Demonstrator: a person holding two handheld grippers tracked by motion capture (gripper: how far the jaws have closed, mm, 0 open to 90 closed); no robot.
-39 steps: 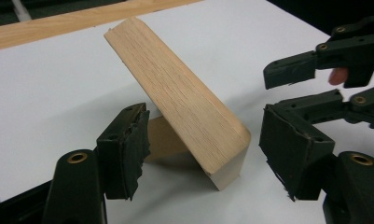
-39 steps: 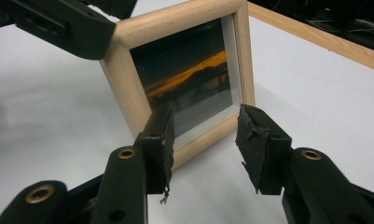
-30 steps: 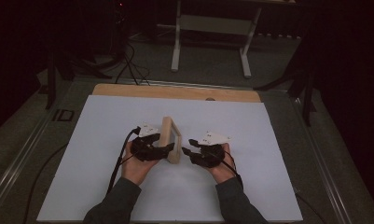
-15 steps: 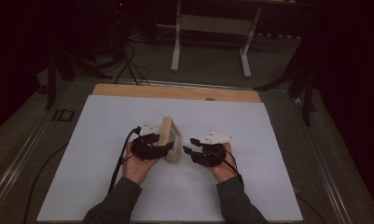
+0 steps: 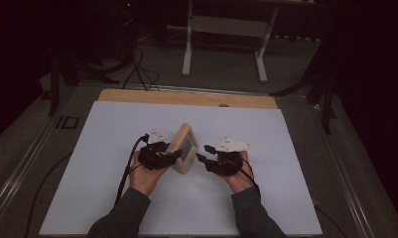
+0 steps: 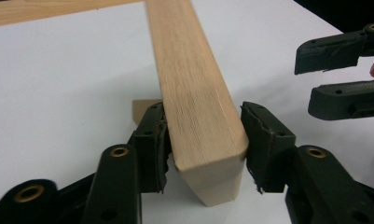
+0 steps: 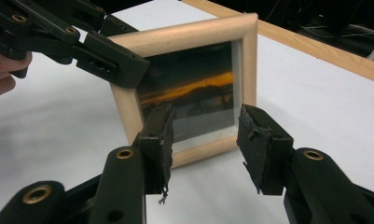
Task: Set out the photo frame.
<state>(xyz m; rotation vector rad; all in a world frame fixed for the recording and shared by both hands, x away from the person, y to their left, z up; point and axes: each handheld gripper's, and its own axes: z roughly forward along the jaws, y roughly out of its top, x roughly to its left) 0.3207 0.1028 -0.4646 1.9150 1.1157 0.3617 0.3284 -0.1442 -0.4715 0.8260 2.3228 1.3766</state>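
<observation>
Room: dark all around, with metal stand legs (image 5: 224,44) on the floor behind the tabletop and cables near them.
Tabletop: white sheet (image 5: 112,198) covers it, and a wooden strip (image 5: 137,95) shows at the far edge.
Picture frame: small light-wood picture frame (image 5: 184,147) stands upright on its edge in the middle of the sheet, between the two hands; its glass shows a dark photo with an orange band (image 7: 189,86).
Left gripper: left gripper (image 6: 203,140) has its jaws on both sides of the frame's top wooden bar; they have just been closing, and both pads now seem to touch the wood, so I judge it is grasping the frame.
Right gripper: right gripper (image 7: 203,140) is near the glass side, jaws released and wide, with nothing between them.
Risk, tipping: the frame stands on a narrow edge; if the left jaws pull sideways before the grip is firm, I think it may fall flat.
Risk, slipping: the wood is smooth and the hold is near one corner, so the frame could turn in the jaws when lifted.
Risk, glass: the right jaws could knock the glass if they come forward carelessly.
</observation>
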